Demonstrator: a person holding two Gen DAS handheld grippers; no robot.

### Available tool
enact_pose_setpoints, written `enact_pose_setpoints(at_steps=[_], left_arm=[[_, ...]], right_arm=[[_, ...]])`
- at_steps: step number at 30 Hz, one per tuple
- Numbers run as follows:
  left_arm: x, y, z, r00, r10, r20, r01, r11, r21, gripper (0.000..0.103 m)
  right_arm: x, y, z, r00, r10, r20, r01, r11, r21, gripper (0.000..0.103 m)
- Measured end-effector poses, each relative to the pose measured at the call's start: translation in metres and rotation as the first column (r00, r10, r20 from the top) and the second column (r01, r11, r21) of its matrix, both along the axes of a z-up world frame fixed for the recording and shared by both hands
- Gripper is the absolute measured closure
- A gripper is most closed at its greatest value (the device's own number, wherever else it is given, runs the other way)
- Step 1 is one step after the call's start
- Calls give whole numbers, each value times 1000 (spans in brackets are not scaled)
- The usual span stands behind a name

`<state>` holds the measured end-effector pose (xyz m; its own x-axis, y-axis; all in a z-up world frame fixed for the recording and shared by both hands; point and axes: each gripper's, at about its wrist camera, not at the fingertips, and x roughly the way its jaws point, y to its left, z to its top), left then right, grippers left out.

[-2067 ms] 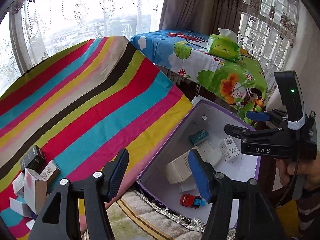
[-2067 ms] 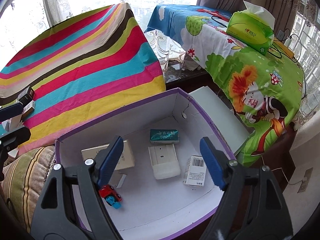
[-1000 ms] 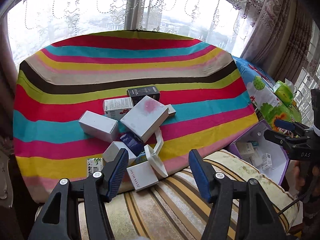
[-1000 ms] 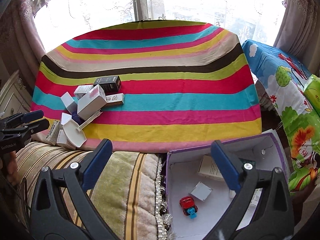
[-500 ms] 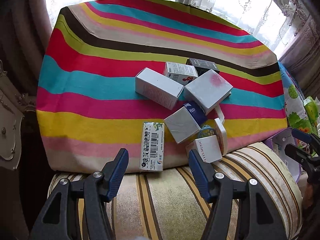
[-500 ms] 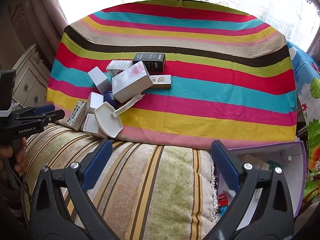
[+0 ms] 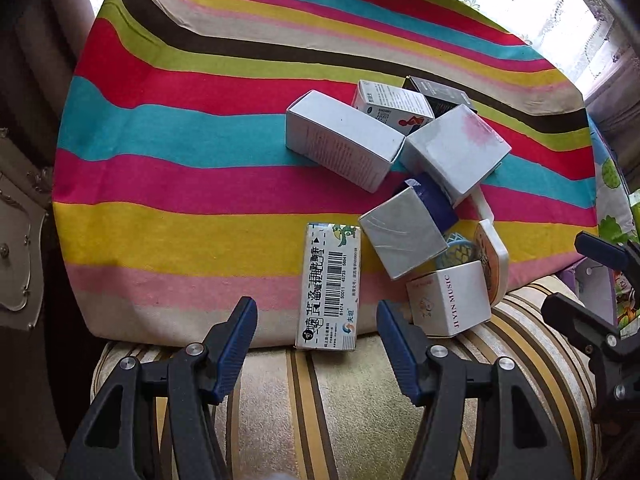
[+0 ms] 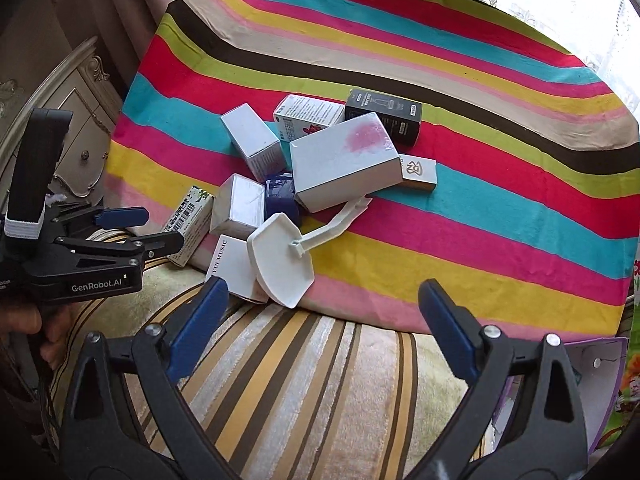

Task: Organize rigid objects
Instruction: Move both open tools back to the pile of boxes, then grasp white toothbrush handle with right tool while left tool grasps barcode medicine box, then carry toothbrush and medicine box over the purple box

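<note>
A heap of small boxes lies on the striped cloth. A barcode box lies just ahead of my open, empty left gripper. Beside it sit a "JI YIN MUSIC" box, a silver box, a long white box and a pink-stained white box. In the right wrist view a white scoop leans on the heap, below the pink-stained box and a black box. My right gripper is open and empty, short of the scoop.
A striped cushion lies under both grippers. The purple-edged storage box is at the lower right of the right wrist view. A cream cabinet stands at the left. The left gripper shows in the right wrist view.
Both grippers have swung left from the storage box to the heap of boxes and moved closer to it. Both stay open and empty.
</note>
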<state>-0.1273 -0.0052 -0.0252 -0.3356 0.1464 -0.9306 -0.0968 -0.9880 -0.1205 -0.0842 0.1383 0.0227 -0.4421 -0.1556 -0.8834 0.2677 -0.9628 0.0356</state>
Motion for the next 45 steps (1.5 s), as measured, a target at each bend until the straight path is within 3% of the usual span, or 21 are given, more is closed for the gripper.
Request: enact_pose_setpoints(at_steps=[8,11,14,18,19,22,28,45], left_arm=[[-4,1,-13,1000,0,20,0,1000,-20,40],[-3,1,-16,1000,-2,28,3,1000,-17,46],[-3,1,-20,999,-6,39,7,1000,-13,56],[0,0,-22,999,-4,40,4,1000,-1,68],[1,0,-22,999,-1,37,1,1000,2,69],[6,-3,-20,1000,9,22,-10,1000,14,69],[14,-10,-17,999,36,6,-36,999,33,69],[30,-17,18,991,87,-105,-81,995,60,69]], right_arm=[[-18,-23,-12,1000,31,1,-31,999,26,16],[-26,-29,-16,999,34,0,-33,999,30,18],[-34,-30,-24,999,28,17,-29,999,26,31],[-38,-25,-33,998,18,59,-17,1000,-10,64],[-37,-23,-34,998,14,64,-12,1000,-24,73],[-33,-14,-32,998,-7,58,10,999,-52,86],[-23,8,-32,997,-52,64,59,993,-102,93],[2,37,-9,996,-83,7,83,986,-144,94]])
